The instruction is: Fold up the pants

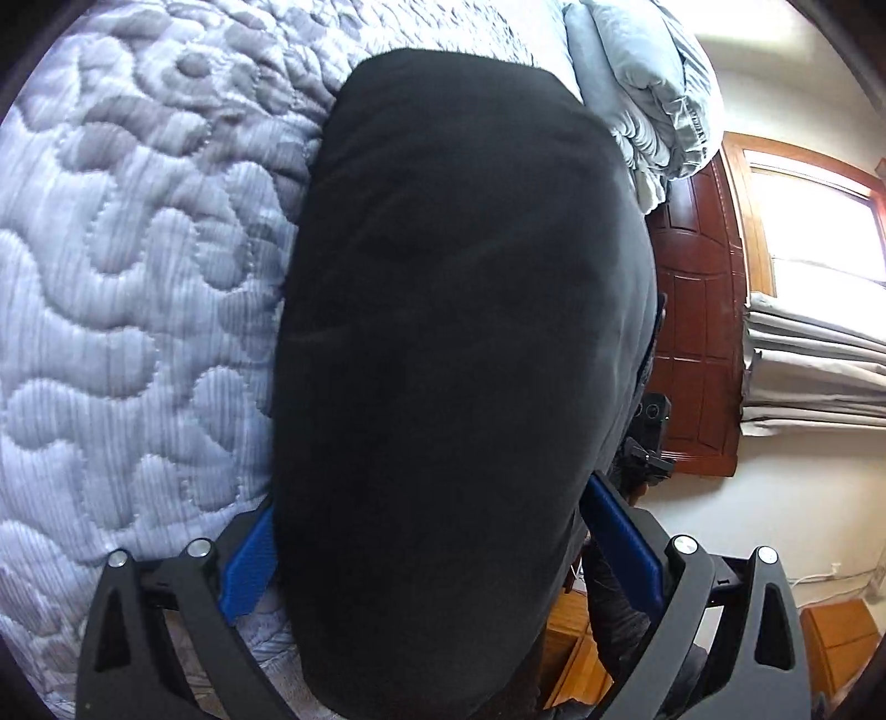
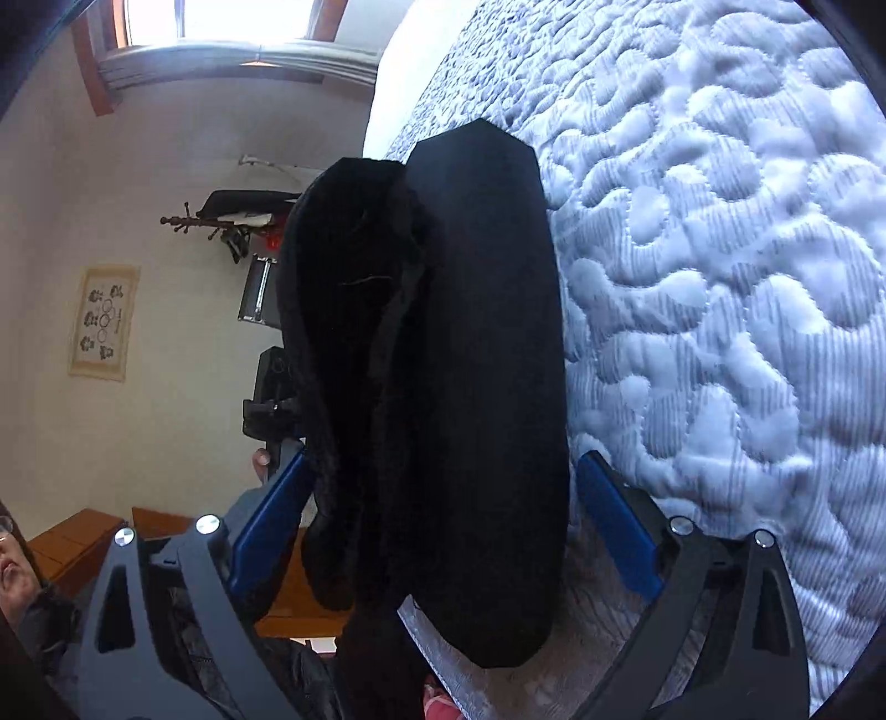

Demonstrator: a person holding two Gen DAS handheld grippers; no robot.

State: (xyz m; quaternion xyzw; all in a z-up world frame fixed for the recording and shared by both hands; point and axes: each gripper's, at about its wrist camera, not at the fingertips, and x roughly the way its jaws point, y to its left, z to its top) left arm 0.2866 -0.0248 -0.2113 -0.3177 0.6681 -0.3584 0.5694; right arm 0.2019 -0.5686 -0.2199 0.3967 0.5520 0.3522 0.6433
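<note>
Quilted bedding (image 1: 122, 266) fills one side of both views, pale blue-grey with stitched swirls, and past its edge I see a white wall, a dark wooden door (image 1: 698, 332) and a bright window (image 2: 221, 22). I am working over the bed.

Black pants (image 1: 459, 343) block most of the left view. They hang or drape straight ahead of my left gripper (image 1: 437, 559), running between its two blue fingers (image 1: 249, 570), which stand wide on either side of the cloth. From this angle I cannot tell whether they are pinching fabric lower down or simply spread around it.

My right gripper (image 2: 443, 531) shows the same picture: blue fingers (image 2: 614, 526) apart, with the pants (image 2: 487, 387) passing between them. Here the cloth reads as two lobes side by side, one smooth and close to the bed, the other fuzzier and nearer the wall. I judge these to be layers already doubled over. Whether this tool has a real hold is again not clear.

My read is that I am mid-fold, with the garment lifted off the bed and bunched in front of both tools. Next I would lower it onto the quilt, lay it flat so I can see the edges, then bring one end over the other. The risk is the layers slipping apart while I set them down.
</note>
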